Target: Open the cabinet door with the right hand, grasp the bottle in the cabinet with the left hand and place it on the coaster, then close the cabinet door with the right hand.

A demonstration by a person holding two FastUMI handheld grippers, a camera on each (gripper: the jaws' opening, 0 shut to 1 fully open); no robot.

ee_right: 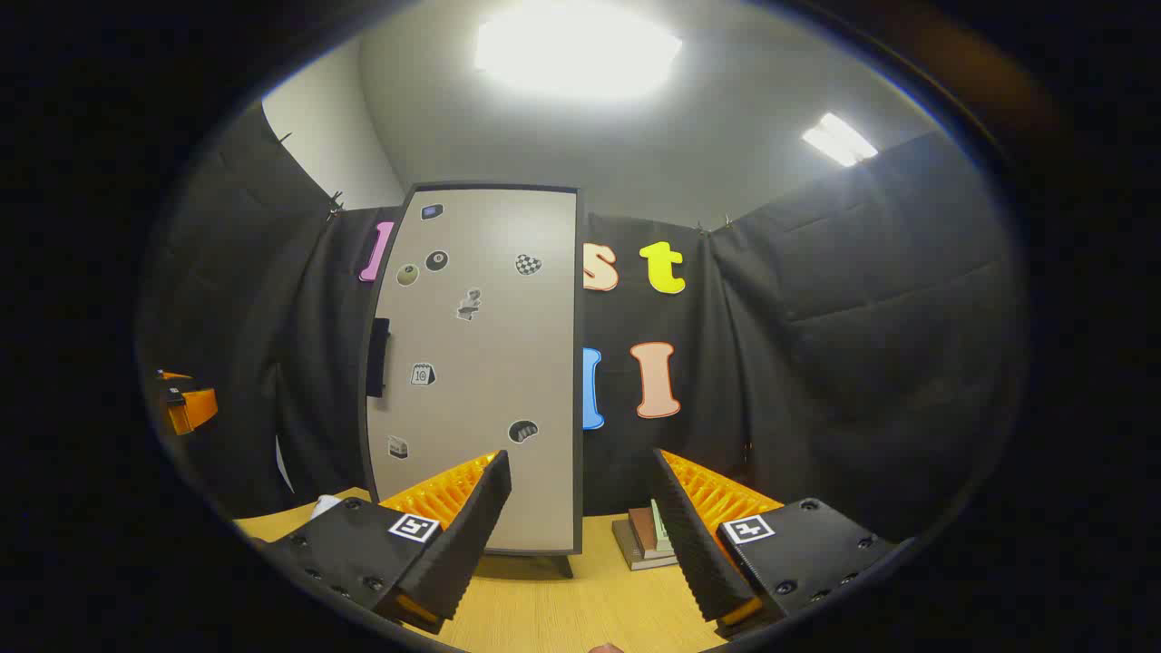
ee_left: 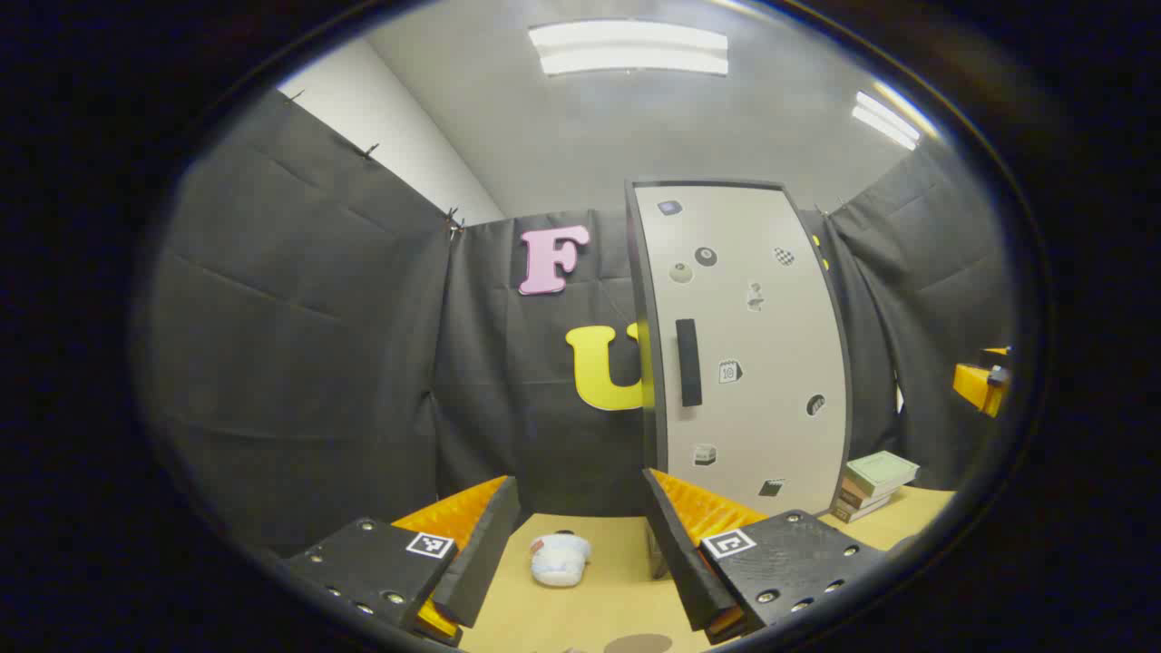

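Facing the closed cabinet door (ee_right: 476,363), both my grippers (ee_right: 580,535) (ee_left: 580,544) released; next, right reaches its handle (ee_right: 378,357).

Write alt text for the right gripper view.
The right tool hangs open and empty above the wooden table, facing a closed grey cabinet door dotted with stickers, its black handle on the left edge. Stacked books lie right of the cabinet.
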